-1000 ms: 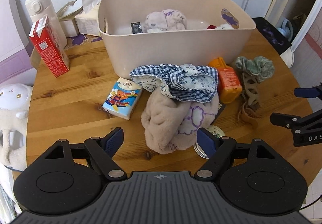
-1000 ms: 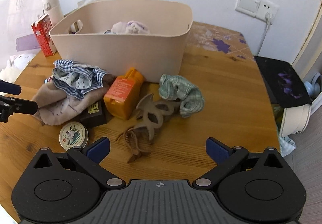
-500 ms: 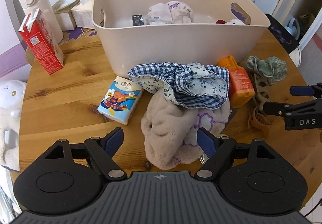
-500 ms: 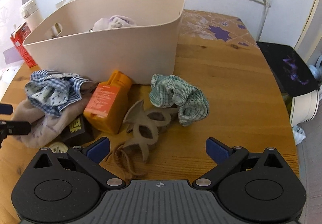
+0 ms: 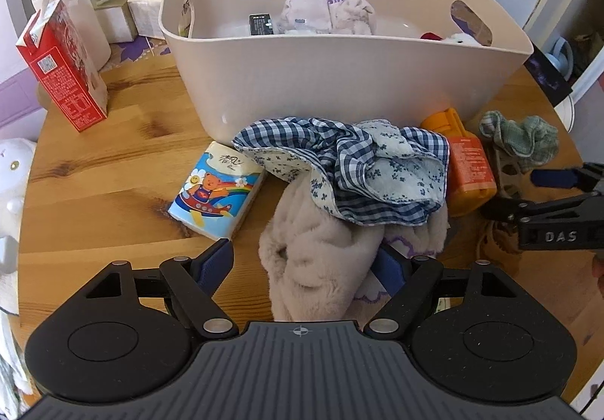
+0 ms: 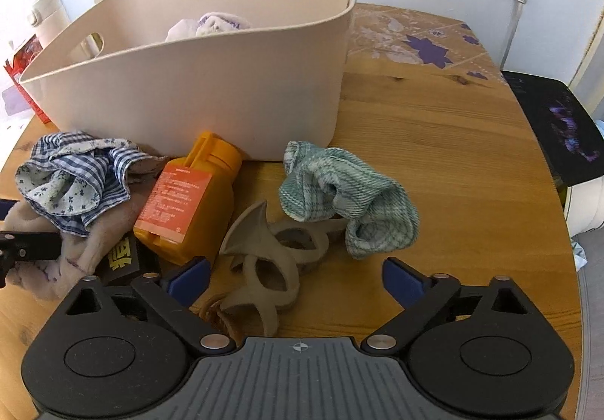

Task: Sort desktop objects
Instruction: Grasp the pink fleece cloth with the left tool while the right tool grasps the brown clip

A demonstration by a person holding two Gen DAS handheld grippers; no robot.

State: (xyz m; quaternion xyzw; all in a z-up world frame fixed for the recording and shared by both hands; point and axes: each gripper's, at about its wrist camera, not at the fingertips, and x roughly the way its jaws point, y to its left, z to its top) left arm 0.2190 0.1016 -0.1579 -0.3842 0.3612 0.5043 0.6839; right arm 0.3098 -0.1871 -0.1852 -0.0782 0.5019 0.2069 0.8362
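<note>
Right now the right gripper [image 6: 296, 274] straddles the tan hair claw clip [image 6: 264, 269] lying on the table [image 6: 434, 156], long axis running near-to-far; its jaws are closing, not yet pinching. Left gripper [image 5: 302, 265], wide open, brackets the beige fleece cloth [image 5: 321, 250], gripping nothing.

A round wooden table [image 5: 113, 171] carries a beige tub [image 5: 339, 80] at the far side, a red carton [image 5: 64, 69] left, tissue pack [image 5: 215, 190], orange bottle [image 6: 188, 205], green cloth [image 6: 347, 193], and perhaps a hair claw [image 6: 264, 261] near.
</note>
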